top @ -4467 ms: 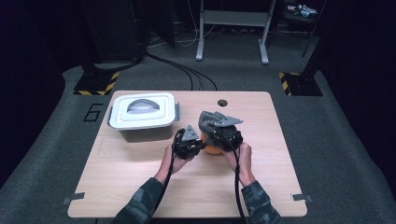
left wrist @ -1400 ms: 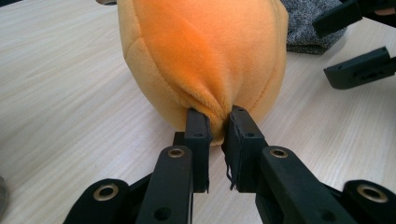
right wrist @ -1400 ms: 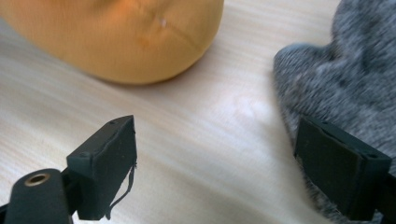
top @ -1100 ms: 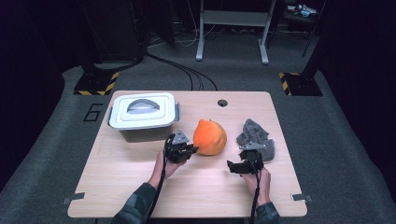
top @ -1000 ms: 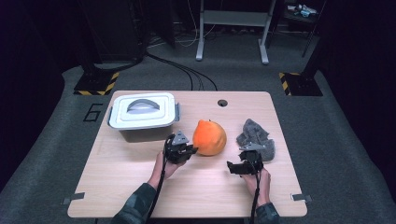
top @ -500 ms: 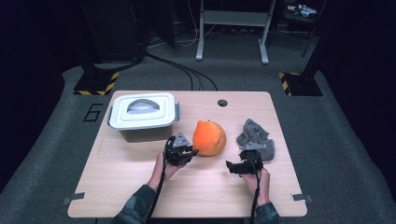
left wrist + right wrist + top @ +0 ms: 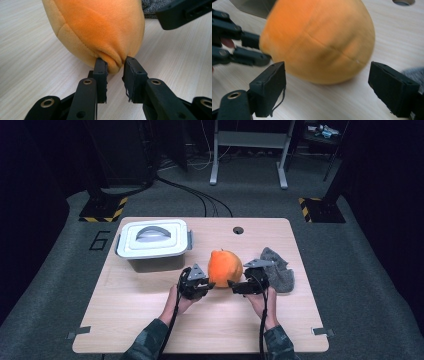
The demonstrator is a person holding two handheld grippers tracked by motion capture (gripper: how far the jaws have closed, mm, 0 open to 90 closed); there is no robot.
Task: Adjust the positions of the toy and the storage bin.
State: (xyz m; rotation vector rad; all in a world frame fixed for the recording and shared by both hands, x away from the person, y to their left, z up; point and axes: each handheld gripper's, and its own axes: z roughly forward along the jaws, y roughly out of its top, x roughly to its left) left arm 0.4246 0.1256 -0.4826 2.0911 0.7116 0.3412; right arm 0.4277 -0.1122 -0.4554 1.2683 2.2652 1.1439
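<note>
- High view: orange plush (image 7: 225, 267) mid-table (image 7: 150, 320), right of lidded bin (image 7: 152, 242), left of grey cloth (image 7: 277, 272); right gripper (image 7: 239, 286) has come in from near the cloth to the plush's right side
- Left gripper view: left gripper (image 7: 115, 67) pinching a plush fold, jaws just eased a bit wider
- Right gripper view: jaws spread wide, plush (image 7: 317, 40) ahead, untouched; two-sided lift looks next

"6" — on the floor mat (image 7: 98, 241)

Tabletop (image 7: 150, 320): lidded box (image 7: 154, 240) at rear left; plush pumpkin (image 7: 225, 268) at centre, between left gripper (image 7: 204, 285) and right gripper (image 7: 234, 285); cloth (image 7: 279, 272) to its right.
</note>
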